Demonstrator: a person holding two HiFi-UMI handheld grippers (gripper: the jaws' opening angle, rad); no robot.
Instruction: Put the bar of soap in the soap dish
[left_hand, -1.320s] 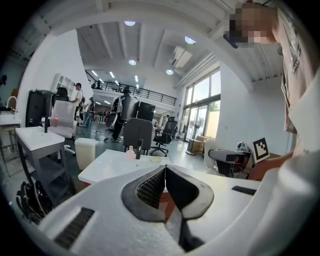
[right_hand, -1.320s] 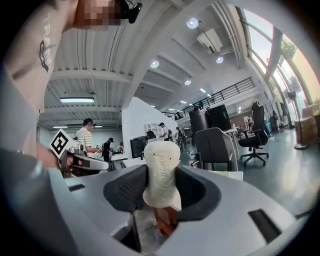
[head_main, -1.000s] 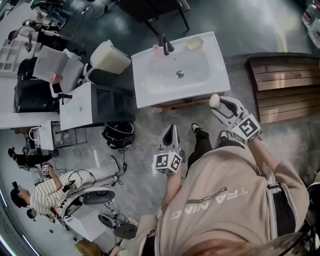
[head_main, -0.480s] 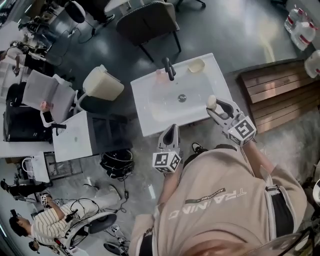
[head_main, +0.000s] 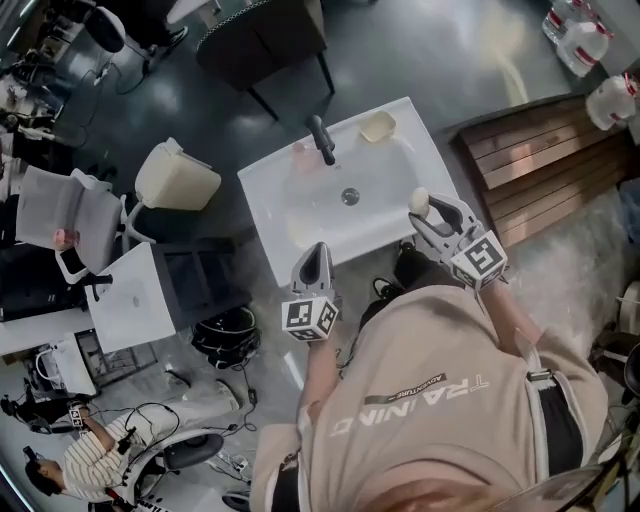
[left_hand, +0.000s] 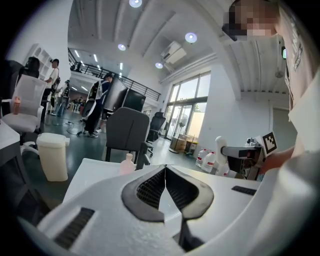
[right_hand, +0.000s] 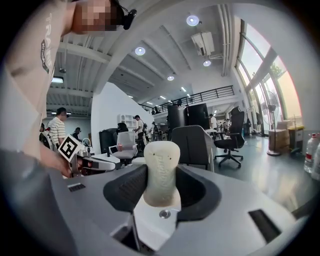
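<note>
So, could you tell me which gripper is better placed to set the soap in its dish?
Right. The right gripper holds the bar of soap by the sink, on the same side as the soap dish. The left gripper is shut and empty.

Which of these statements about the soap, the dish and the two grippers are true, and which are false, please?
1. The right gripper is shut on the soap. True.
2. The dish sits on the sink, right of the faucet in the head view. True.
3. The soap lies in the dish. False: it is held between the right gripper's fingers, near the sink's right edge and apart from the dish.
4. The left gripper grips the bottle. False: its fingers are together with nothing between them, and the bottle stands on the sink by the faucet.
</note>
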